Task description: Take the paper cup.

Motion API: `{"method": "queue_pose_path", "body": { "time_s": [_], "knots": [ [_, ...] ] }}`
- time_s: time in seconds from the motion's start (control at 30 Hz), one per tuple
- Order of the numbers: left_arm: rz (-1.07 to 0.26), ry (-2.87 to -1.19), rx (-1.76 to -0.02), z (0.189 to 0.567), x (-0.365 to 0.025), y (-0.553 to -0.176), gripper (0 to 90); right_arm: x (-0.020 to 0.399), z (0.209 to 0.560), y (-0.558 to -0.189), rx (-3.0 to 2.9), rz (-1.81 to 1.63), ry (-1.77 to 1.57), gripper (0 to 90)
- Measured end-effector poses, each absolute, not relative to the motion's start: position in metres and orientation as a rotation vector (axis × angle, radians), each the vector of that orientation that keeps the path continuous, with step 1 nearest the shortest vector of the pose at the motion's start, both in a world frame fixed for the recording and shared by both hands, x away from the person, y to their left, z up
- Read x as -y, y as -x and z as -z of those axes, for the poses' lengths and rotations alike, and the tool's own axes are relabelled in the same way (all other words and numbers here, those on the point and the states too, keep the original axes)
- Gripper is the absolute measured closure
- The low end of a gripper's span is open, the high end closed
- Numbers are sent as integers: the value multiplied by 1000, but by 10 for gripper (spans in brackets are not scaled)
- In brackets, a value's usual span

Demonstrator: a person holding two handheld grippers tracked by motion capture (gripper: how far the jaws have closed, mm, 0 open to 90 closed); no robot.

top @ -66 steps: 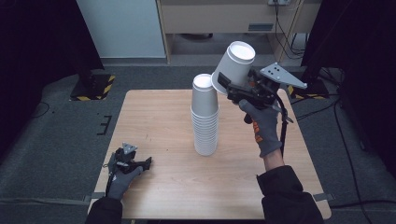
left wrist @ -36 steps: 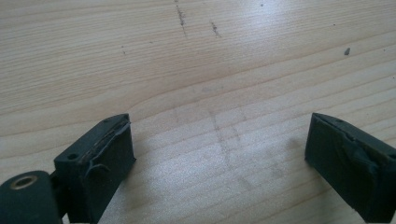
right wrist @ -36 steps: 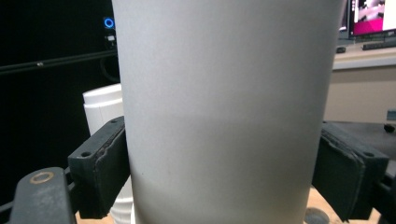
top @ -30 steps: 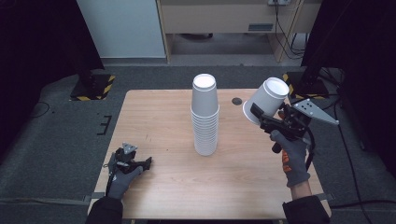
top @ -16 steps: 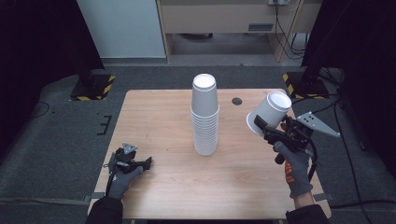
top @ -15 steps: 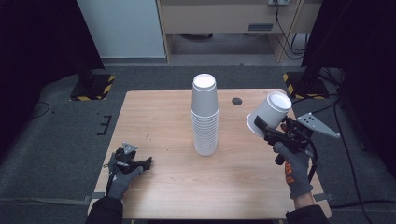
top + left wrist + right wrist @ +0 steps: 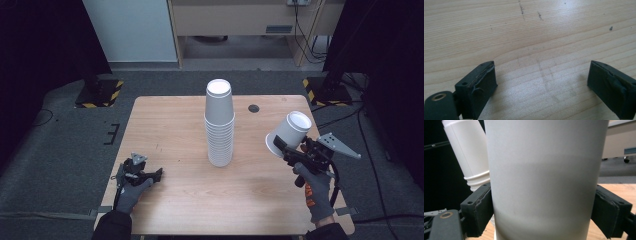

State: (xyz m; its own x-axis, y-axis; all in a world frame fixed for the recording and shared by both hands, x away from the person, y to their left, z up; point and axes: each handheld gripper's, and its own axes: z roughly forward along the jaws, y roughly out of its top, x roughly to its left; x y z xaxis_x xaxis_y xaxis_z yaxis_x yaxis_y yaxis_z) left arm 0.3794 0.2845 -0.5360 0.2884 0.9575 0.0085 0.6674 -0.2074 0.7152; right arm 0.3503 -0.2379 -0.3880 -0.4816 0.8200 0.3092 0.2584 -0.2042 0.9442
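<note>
Cup [image 7: 290,132] tilted and held off to the right of the tabletop [image 7: 175,120], that is what the high view gives you: a plain white paper cup, closed base turned up and away, open mouth angled down toward the wood, carried in the right gripper [image 7: 292,152] above the right-hand edge. Well apart from it, mid-table, stands the stack of cups [image 7: 219,125], upside down and nested, tall and narrow. The left gripper [image 7: 145,176] rests low at the near left corner, in a gloved hand.

From the left gripper view, the jaws stand wide apart with nothing between them, just bare wood grain and a few faint scuffs below.

In the right gripper view, the jaws are closed against both sides of the cup [image 7: 544,177]; its wall is smooth, matte and unmarked, and looks thin enough to dent. The stack [image 7: 467,157] leans across the background at upper left.

My worry is the grip: squeeze harder and the soft wall may buckle; ease off too soon and the tilted cup could slide out and roll off the near edge. Swinging back carelessly could also topple that tall stack.
</note>
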Motion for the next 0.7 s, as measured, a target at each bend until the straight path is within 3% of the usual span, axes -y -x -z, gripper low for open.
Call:
{"method": "queue_pose_path", "body": {
  "time_s": [0.2,0.7],
  "knots": [
    [-634,-1969,-1418,533,-283,-377,169,239,401,-347,-1625,-1754,-1295,149],
    [-615,-1809,-1344,511,-280,-366,201,247,425,-342,-1579,-1767,-1409,148]
  ]
}}
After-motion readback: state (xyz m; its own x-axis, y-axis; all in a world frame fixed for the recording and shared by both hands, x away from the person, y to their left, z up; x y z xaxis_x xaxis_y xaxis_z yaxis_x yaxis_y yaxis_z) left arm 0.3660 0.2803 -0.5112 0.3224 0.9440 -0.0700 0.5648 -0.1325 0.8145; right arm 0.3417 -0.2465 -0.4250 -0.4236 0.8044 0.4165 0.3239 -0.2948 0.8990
